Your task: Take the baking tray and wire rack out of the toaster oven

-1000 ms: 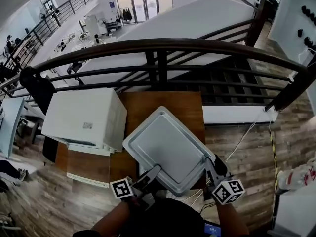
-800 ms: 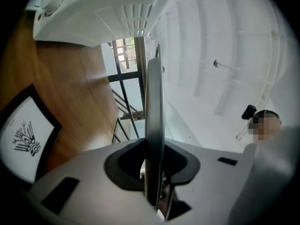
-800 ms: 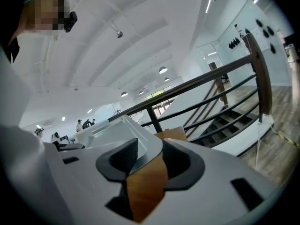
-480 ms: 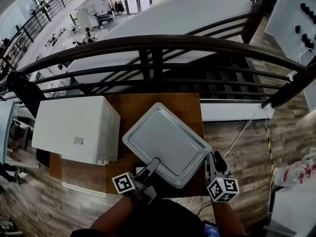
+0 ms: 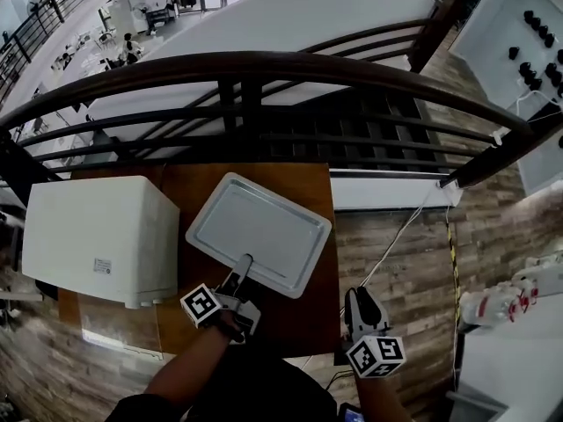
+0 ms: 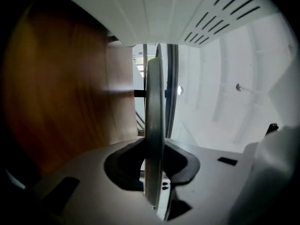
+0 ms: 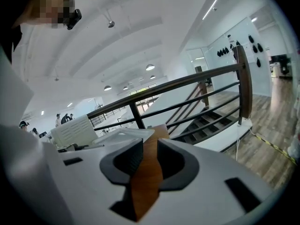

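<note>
At the far left, a white toaster oven (image 5: 92,236) is being supported by the wooden table (image 5: 303,319). Just to its right, the baking tray (image 5: 259,227) is being held outside the oven, over the tabletop. Its near rim is being clamped by the left gripper (image 5: 244,264), whose jaws are being pressed onto the thin metal edge. Further right, by the table's near corner, the right gripper (image 5: 359,295) is being held apart from the tray. Its jaws have just been closing and are being held partly apart, with nothing gripped between them.
</note>
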A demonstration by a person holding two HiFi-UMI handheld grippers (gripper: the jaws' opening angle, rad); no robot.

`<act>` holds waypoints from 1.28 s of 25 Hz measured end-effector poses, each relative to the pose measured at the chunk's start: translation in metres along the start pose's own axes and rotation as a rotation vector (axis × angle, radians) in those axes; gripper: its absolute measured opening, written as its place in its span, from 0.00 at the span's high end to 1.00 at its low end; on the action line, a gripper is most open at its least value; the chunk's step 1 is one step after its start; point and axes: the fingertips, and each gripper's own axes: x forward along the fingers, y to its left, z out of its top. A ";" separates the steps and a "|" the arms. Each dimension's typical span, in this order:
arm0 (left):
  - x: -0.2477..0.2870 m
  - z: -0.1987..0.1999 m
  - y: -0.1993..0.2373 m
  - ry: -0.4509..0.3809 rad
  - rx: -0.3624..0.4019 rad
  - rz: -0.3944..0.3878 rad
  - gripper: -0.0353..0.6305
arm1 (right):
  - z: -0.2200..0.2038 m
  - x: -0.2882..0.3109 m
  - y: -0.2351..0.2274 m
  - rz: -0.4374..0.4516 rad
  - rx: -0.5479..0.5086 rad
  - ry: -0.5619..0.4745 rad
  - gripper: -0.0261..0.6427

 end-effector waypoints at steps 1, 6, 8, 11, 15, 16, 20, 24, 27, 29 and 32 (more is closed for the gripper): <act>0.004 0.006 0.003 -0.019 -0.007 0.013 0.82 | 0.002 -0.001 0.001 -0.005 0.004 0.007 0.83; 0.024 0.035 0.028 -0.126 -0.066 0.078 0.82 | 0.000 0.007 0.000 -0.014 0.047 0.042 0.84; 0.032 0.043 0.036 -0.158 -0.083 0.092 0.82 | -0.003 0.010 -0.001 -0.015 0.048 0.054 0.84; 0.038 0.050 0.047 -0.179 -0.066 0.113 0.82 | -0.008 0.011 -0.003 -0.019 0.025 0.067 0.84; 0.041 0.059 0.054 -0.209 -0.035 0.129 0.82 | -0.014 0.022 -0.002 -0.011 0.041 0.083 0.84; 0.041 0.060 0.055 -0.221 -0.033 0.131 0.82 | -0.015 0.026 -0.002 -0.008 0.048 0.088 0.84; 0.041 0.069 0.061 -0.297 -0.047 0.151 0.83 | -0.023 0.039 0.007 0.018 0.062 0.111 0.85; 0.048 0.078 0.068 -0.353 -0.063 0.191 0.83 | -0.029 0.050 0.021 0.058 0.097 0.136 0.86; 0.055 0.083 0.077 -0.354 -0.035 0.267 0.82 | -0.037 0.054 0.025 0.066 0.123 0.155 0.86; 0.058 0.085 0.081 -0.351 -0.018 0.317 0.76 | -0.041 0.052 0.024 0.063 0.136 0.165 0.86; 0.066 0.085 0.077 -0.324 0.027 0.375 0.66 | -0.046 0.048 0.022 0.055 0.155 0.172 0.86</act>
